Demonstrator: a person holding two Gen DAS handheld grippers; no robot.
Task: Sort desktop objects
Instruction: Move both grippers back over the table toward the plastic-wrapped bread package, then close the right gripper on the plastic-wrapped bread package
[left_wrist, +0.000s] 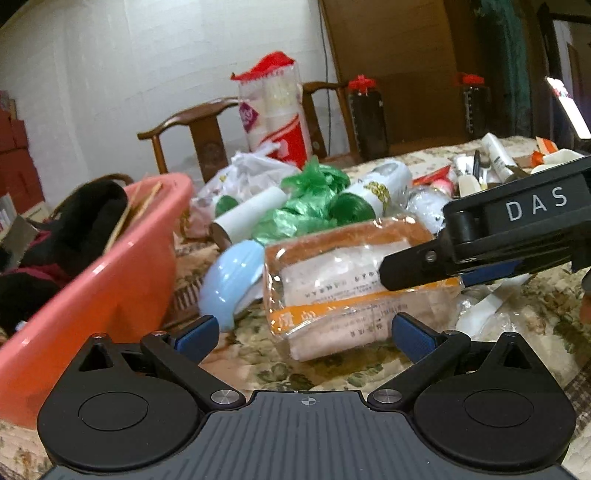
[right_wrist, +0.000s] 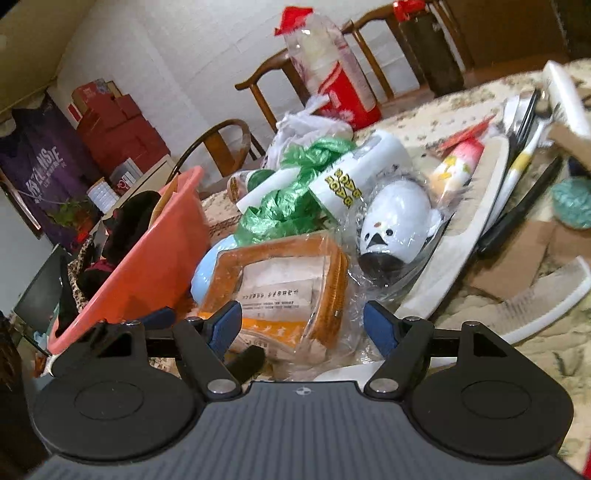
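Observation:
A clear-wrapped package (left_wrist: 343, 291) with brown edges, a white label and an orange band lies on the floral tablecloth (left_wrist: 332, 373). My left gripper (left_wrist: 304, 332) is open, its blue pads wide apart just short of the package's near end. My right gripper (left_wrist: 413, 275) comes in from the right, its black fingertip over the package's right side. In the right wrist view the right gripper (right_wrist: 303, 326) is open with the package (right_wrist: 280, 280) just ahead between its pads, which do not press on it. One of the left gripper's fingers (right_wrist: 251, 358) shows low at the left.
A pink basin (left_wrist: 110, 280) with dark clothes stands at the left. Behind the package lie a light blue bowl (left_wrist: 229, 280), green plastic bags (left_wrist: 306, 206), a paper roll (left_wrist: 247, 214) and a white bottle (right_wrist: 354, 177). To the right are a wrapped white toy (right_wrist: 391, 221) and a comb (right_wrist: 546, 299).

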